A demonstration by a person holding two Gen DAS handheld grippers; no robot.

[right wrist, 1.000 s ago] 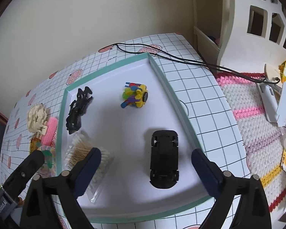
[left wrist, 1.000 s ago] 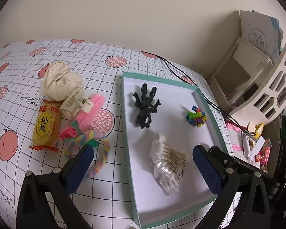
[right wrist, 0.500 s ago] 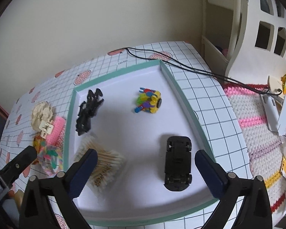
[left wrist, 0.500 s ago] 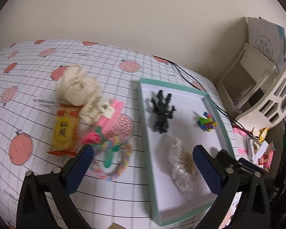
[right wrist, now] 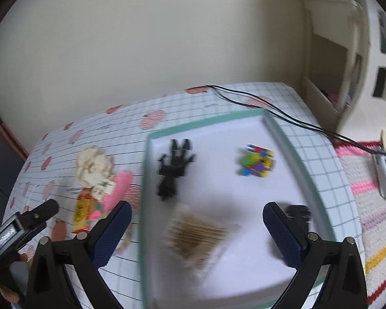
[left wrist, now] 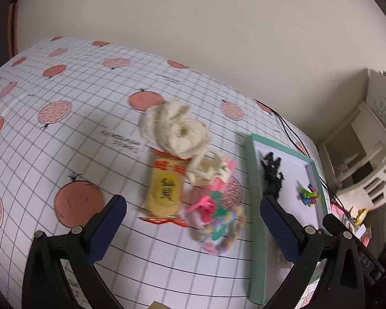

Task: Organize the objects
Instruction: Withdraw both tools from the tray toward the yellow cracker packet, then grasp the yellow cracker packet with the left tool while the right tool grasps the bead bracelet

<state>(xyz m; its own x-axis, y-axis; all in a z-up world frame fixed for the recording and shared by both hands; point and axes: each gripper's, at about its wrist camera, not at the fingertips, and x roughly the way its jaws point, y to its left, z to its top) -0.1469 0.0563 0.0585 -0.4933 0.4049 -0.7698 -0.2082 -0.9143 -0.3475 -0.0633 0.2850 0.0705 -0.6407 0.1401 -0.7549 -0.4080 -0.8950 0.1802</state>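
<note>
Below, left claw [left wrist: 193, 212] spread wide and empty over snack packet [left wrist: 164, 189] and hair clips mid-frame, right claw [right wrist: 196, 222] likewise agape above teal-rimmed tray [right wrist: 293, 149], cotton swabs [right wrist: 198, 234] lower centre, bare table [left wrist: 64, 134] upper left.

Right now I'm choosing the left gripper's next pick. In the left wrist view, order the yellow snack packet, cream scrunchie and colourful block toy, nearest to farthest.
From the left gripper:
1. Yellow snack packet, just ahead, slightly left.
2. Cream scrunchie, behind the packet.
3. Colourful block toy, far right, inside the tray.
</note>
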